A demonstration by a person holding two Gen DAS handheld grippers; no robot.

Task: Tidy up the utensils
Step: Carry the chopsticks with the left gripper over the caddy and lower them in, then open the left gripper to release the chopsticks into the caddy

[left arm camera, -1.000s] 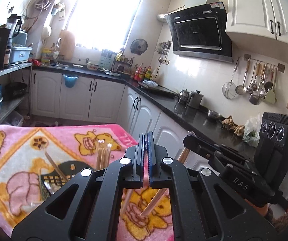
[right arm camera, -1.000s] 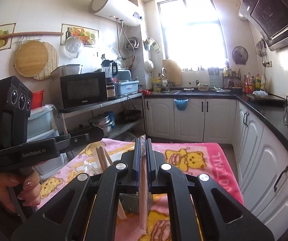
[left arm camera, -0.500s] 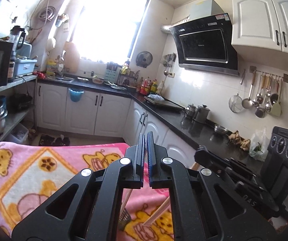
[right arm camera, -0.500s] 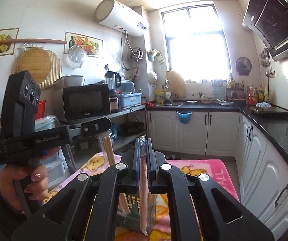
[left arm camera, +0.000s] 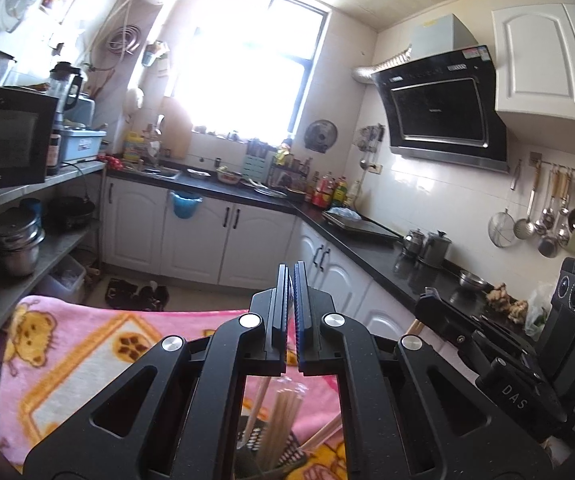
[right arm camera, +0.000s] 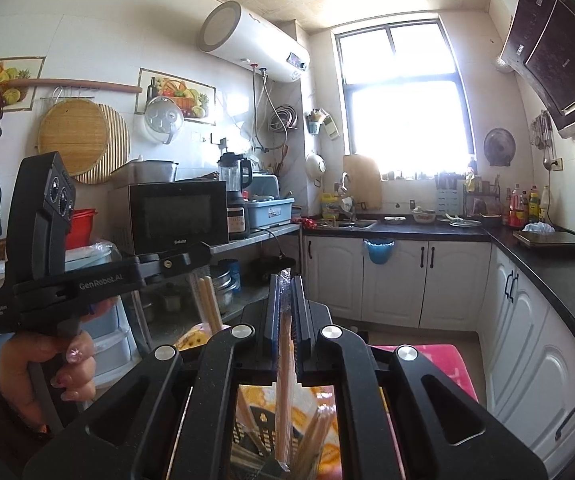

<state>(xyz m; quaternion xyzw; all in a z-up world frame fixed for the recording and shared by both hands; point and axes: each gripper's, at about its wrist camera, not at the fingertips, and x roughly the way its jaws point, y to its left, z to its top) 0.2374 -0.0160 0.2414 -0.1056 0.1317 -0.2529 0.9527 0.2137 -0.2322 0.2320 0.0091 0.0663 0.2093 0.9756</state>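
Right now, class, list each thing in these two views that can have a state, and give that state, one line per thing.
left gripper: shut, holding chopsticks.
right gripper: shut on wrapped chopsticks.
wooden chopsticks: held in the left gripper, upright.
utensil basket: on the pink blanket, chopsticks standing in it.
cabinet doors: closed.
microwave: door closed.

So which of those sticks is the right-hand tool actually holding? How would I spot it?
Start at the pink cartoon blanket and find the dark perforated holder standing on it, with bare wooden chopsticks in it. The right gripper above is shut on the wrapped chopsticks, which hang down toward the holder. Only they wear a clear plastic sleeve.
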